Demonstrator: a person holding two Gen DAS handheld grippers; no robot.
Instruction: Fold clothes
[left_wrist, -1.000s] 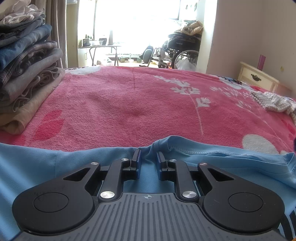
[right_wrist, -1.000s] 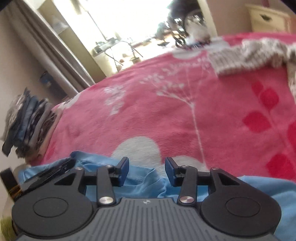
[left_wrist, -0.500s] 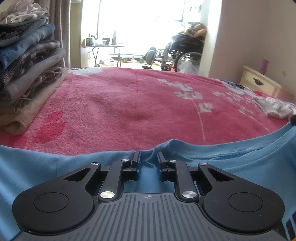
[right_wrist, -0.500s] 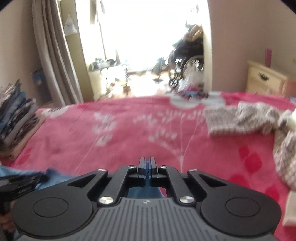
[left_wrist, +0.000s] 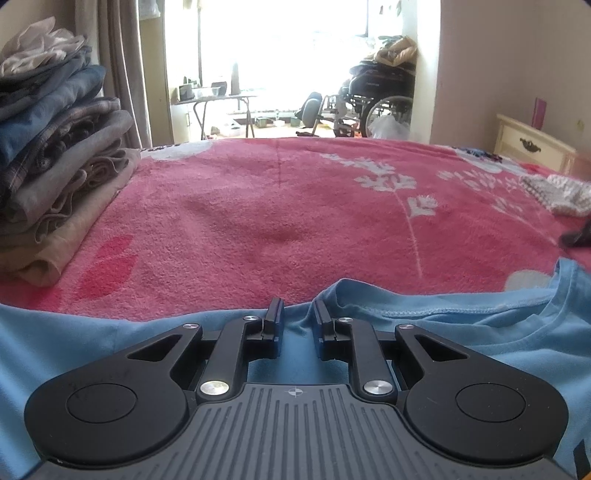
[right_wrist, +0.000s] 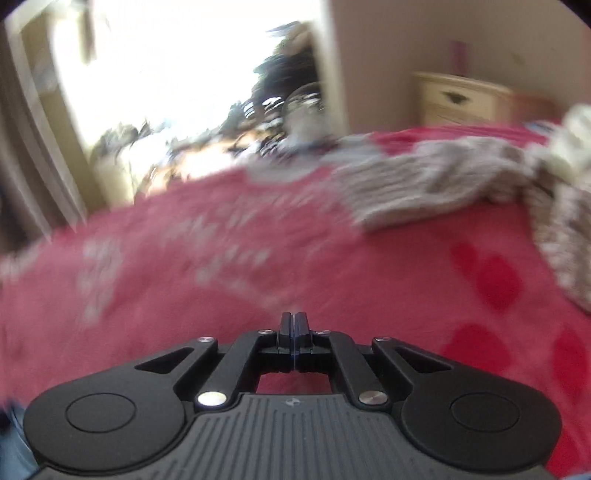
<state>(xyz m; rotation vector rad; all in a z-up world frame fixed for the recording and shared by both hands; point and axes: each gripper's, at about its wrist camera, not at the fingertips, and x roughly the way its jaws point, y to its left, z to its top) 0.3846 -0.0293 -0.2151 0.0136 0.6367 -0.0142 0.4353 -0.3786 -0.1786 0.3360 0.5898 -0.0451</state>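
Observation:
A light blue T-shirt (left_wrist: 461, 321) lies spread across the near part of the pink bed, its collar toward the right. My left gripper (left_wrist: 297, 314) sits over the shirt's edge with its fingers a little apart, cloth bunched between them. In the right wrist view, which is blurred by motion, my right gripper (right_wrist: 294, 325) has its fingers pressed together; a thin blue line shows between the pads, and a bit of blue cloth (right_wrist: 14, 443) shows at the lower left corner.
A tall stack of folded clothes (left_wrist: 51, 166) stands at the left on the pink floral blanket (left_wrist: 295, 206). A grey knitted garment (right_wrist: 443, 184) lies at the far right of the bed. A cream nightstand (left_wrist: 532, 147) and a wheelchair (left_wrist: 380, 96) stand beyond the bed.
My right gripper closed from wide open to shut and swung away to the right over the blanket. The shirt's right side was pulled out flatter. My left gripper stayed in place.

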